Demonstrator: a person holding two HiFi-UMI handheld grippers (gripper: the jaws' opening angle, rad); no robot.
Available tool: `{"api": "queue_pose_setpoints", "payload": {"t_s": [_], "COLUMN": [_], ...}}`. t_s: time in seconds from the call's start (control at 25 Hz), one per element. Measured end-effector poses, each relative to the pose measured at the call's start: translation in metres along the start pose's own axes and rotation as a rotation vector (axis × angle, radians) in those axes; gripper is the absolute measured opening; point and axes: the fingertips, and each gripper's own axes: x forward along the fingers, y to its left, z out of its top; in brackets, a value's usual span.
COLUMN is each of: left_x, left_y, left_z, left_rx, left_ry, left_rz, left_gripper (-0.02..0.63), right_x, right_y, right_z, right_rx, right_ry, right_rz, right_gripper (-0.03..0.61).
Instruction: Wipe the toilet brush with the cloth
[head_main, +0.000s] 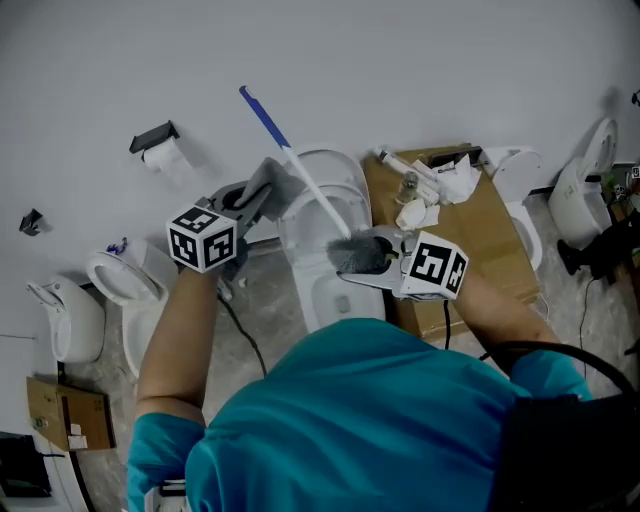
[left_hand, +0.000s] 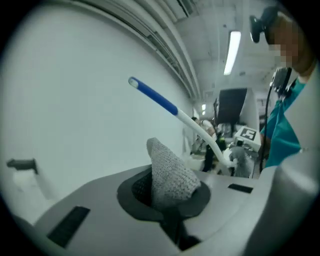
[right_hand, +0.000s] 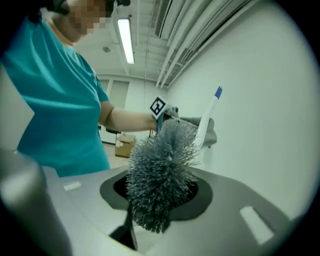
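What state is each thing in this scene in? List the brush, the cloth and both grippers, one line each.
toilet brush: held in the air, bristle head clamped, blue-tipped handle slanting upward.
cloth: bunched, gripped at one end, near the brush handle; contact unclear.
left gripper: shut on the cloth.
right gripper: shut on the brush's bristle head.

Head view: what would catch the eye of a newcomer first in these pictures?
The toilet brush stands out: its white handle with the blue end slants up across the pale wall. The right gripper is shut on its grey bristle head, in the air above a white toilet. To the left, the left gripper pinches a grey cloth close by the handle.
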Motion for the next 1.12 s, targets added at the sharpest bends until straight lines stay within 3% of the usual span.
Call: {"api": "queue_pose_setpoints", "payload": {"t_s": [0.08, 0.2, 0.36, 0.52, 0.76, 0.92, 1.12], "left_x": [0.019, 0.034, 0.033, 0.031, 0.032, 0.024, 0.012], "left_y": [-0.032, -0.074, -0.109, -0.123, -0.119, -0.107, -0.11], "left_z": [-0.003, 0.0, 0.013, 0.016, 0.018, 0.026, 0.033], "left_rx": [-0.093, -0.168, -0.216, -0.212, -0.257, -0.312, -0.412], "left_ry": [-0.061, -0.138, -0.232, -0.269, -0.295, -0.358, -0.409], "left_rz": [-0.138, -0.319, -0.475, -0.529, -0.523, -0.535, -0.647], "left_gripper": [0.012, 0.012, 0.012, 0.012, 0.012, 0.012, 0.012], "right_x": [0.0, 0.0, 0.002, 0.002, -0.003, -0.005, -0.01], "right_y": [0.002, 0.007, 0.011, 0.01, 0.009, 0.015, 0.013], "right_z": [0.022, 0.049, 0.062, 0.06, 0.057, 0.058, 0.059], "right_rx": [0.032, 0.076, 0.118, 0.166, 0.26, 0.315, 0.318], "right_ry": [-0.095, -0.188, -0.233, -0.251, -0.286, -0.313, -0.319], "right_rz": [0.059, 0.127, 0.177, 0.189, 0.235, 0.288, 0.284], "right_gripper": [0.147, 0.147, 0.147, 0.147, 0.146, 0.146, 0.146]}}
